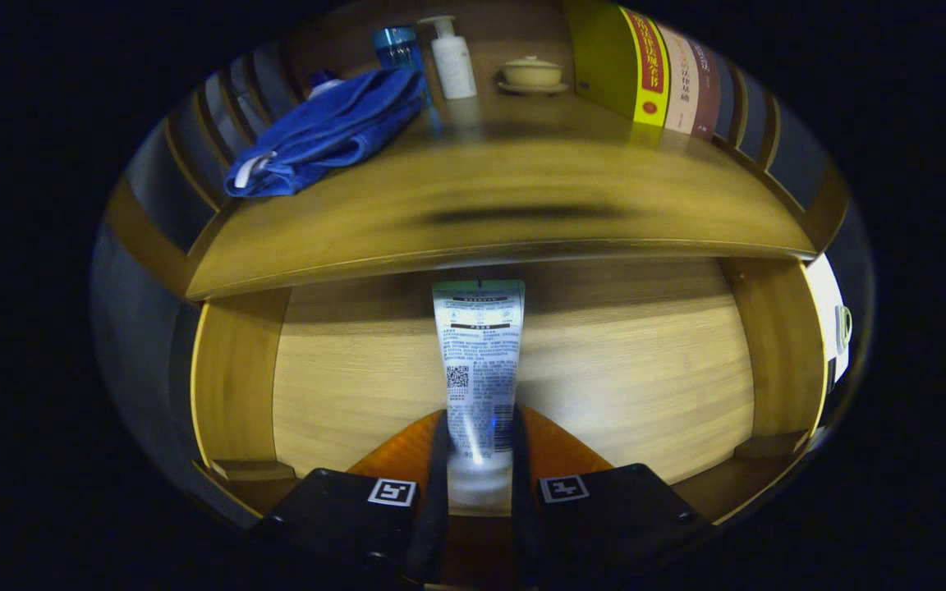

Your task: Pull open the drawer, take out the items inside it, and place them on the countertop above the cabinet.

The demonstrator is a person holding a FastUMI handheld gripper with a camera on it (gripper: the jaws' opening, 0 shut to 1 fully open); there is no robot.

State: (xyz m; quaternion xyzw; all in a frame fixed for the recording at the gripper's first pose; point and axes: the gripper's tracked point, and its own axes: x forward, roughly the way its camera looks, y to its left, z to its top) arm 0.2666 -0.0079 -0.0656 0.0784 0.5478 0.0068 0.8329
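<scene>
Two fingers (479, 460) clamped on white printed tube (479, 353), cap end gripped, above open drawer (645, 386)

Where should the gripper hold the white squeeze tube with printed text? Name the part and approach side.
Grip the white squeeze tube at its cap end, where the gripper is now shut on it, coming along its length from the open wooden drawer's front. The flat crimped end points away, under the wooden countertop.

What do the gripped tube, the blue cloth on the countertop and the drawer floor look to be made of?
Tube, held between the shut gripper fingers: likely soft plastic, glossy, printed. Towel: fuzzy terry-like fabric, folded limp. Drawer floor: pale wood or wood-look laminate, matte, visible grain.
</scene>
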